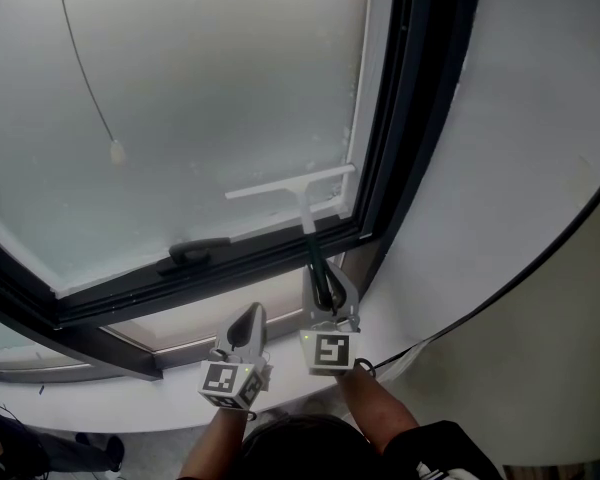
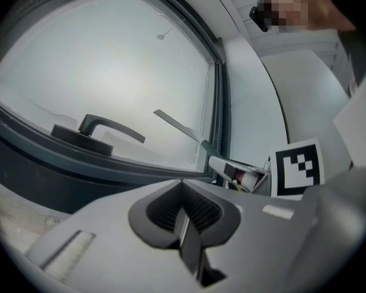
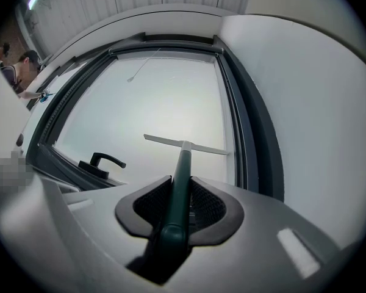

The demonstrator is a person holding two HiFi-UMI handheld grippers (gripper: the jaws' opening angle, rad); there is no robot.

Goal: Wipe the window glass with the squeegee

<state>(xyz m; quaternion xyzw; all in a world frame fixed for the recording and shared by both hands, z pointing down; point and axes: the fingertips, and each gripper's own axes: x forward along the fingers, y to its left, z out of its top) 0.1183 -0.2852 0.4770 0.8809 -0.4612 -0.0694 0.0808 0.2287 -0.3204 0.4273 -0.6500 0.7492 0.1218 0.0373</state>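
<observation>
Wiping is in hand, I judge - the right claw (image 1: 325, 283) pinches the squeegee (image 1: 302, 200) by its dark stem, its blade against the window glass (image 1: 200, 88), just right of the window handle (image 1: 198, 251). The next move calls for a steady, even drag. The left claw (image 1: 248, 323), pressed together on nothing, hangs below that handle.

The frosted window glass (image 1: 200, 98) is lit evenly by pale daylight and is enclosed by a dark frame (image 1: 420, 98), on whose lower rail a dark handle (image 1: 195, 251) is mounted. A thin cord (image 1: 85, 78) ending in a small weight is seen against the pane. The frame is bordered on the right by a plain white wall (image 1: 520, 168) and below by a pale sill (image 1: 110, 408).
</observation>
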